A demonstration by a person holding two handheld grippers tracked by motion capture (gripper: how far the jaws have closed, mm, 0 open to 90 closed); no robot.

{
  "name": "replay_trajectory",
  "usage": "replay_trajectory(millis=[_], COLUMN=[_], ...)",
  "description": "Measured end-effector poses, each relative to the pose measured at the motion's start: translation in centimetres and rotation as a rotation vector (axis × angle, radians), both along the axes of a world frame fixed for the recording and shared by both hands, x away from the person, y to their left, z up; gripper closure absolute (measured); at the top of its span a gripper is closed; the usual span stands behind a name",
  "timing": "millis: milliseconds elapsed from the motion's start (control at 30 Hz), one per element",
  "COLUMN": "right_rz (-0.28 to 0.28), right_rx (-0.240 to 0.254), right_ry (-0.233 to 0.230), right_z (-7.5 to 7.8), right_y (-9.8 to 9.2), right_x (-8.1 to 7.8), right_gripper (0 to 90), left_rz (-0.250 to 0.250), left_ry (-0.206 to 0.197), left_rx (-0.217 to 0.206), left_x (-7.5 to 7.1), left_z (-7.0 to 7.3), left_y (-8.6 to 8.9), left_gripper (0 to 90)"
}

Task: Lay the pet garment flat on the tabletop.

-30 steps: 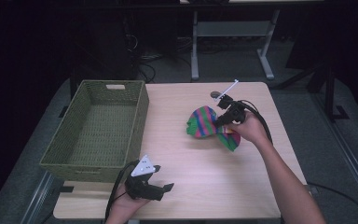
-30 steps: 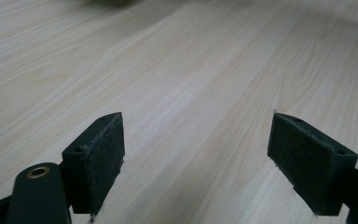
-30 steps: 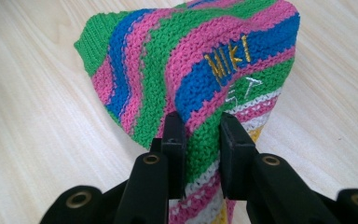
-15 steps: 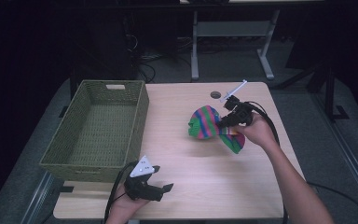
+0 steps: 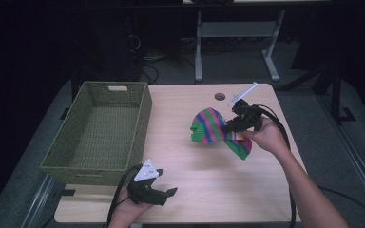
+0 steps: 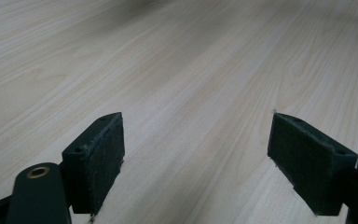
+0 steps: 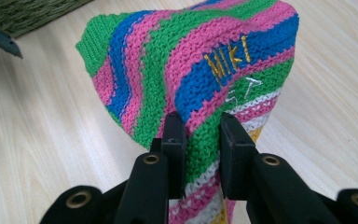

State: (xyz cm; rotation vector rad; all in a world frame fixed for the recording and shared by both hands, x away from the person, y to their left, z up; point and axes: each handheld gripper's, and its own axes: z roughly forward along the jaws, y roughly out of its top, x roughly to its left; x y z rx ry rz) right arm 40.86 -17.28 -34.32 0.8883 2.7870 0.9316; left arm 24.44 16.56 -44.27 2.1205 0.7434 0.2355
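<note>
Over on the right half of the tabletop in the high view, the right gripper has a striped knit cloth pinched at its edge, pink, green and blue bands, with part of it hanging down past the person's right hand. The cloth sits a bit above the wood, near the small round hole at the far edge. A green woven basket takes up the left side, nothing in it as far as I can see. The left gripper is down by the near edge, just in front of the basket's near corner, grey three-cornered plate on top, cable trailing off the front.

Left gripper view: both black pads are spread wide apart with just bare light wood grain between them, so it's released, holding nothing.

Right gripper view: the jaws are clenched on a fold of the cloth, which bunches up above them like a little tent. There's yellow stitched lettering on a blue stripe, reads something like "MIKI". A corner of the basket shows top left.
</note>
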Motion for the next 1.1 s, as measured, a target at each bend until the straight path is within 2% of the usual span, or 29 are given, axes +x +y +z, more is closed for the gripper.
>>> replay_trajectory(millis=[233, 600, 1100], right_rz=[0.042, 0.084, 0.136], right_rx=[0.019, 0.01, 0.008], right_ry=[-0.025, -0.048, -0.039], right_z=[0.8, 1.2, -0.8], right_y=[0.2, 0.6, 1.4], right_x=[-1.3, -3.0, -4.6], right_gripper=[74.3, 74.3, 74.2], left_rz=[-0.002, 0.0, -0.002], left_ry=[0.004, 0.002, 0.001], left_rx=[-0.009, -0.021, -0.023], left_x=[0.0, -0.1, -0.1], left_z=[0.0, 0.1, 0.1], left_y=[0.0, 0.2, 0.2], left_gripper=[18.3, 18.3, 18.2])
